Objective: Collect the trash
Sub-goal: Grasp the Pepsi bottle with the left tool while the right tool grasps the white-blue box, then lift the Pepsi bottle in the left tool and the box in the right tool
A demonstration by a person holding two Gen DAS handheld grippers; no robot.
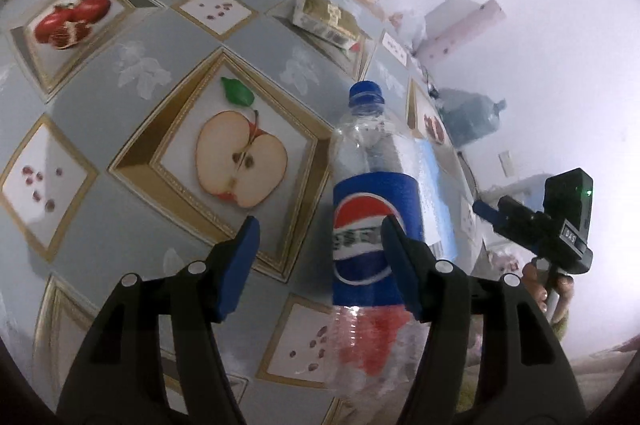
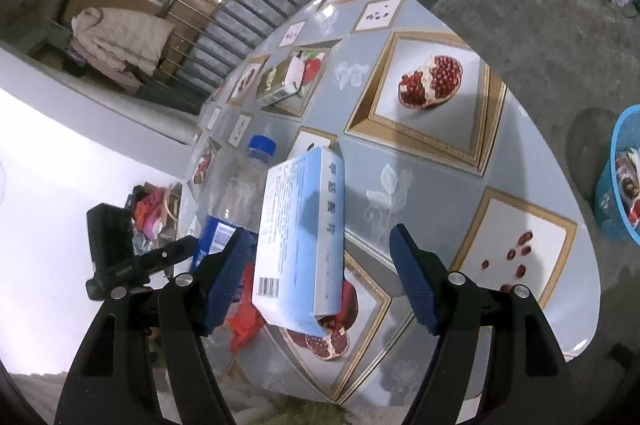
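Lying on the fruit-print tablecloth point(image 1: 120, 161), the Pepsi bottle point(image 1: 370, 225) sits mostly w/in the left gripper point(image 1: 318, 249) span — jaws apart, right pad overlapping the blue label, left pad well clear over the apple print; can't tell if that right pad actually touches the plastic. Bottle cap point(image 1: 366, 93) points away from the cam. Behind the bottle, only a strip of the white-blue box point(image 1: 434, 193) shows; rest hidden by the bottle. Far back, a flattened carton point(image 1: 326, 21) — print too blurred to read. At right edge the right gripper point(image 1: 490, 213) pokes in, seen side-on, hand partly cut off.

Right wrist view: right gripper point(image 2: 320, 265) jaws apart, box point(image 2: 300, 237) btwn them, nearer the left pad, not clamped. Box lies flat on the cloth, barcode end toward the cam; small text unreadable. Bottle point(image 2: 232, 201) just beside the box, to its left, lower part hidden by the pad. Blue basket point(image 2: 618, 185) on the floor at far right, cut off by frame edge, w/ wrappers inside.
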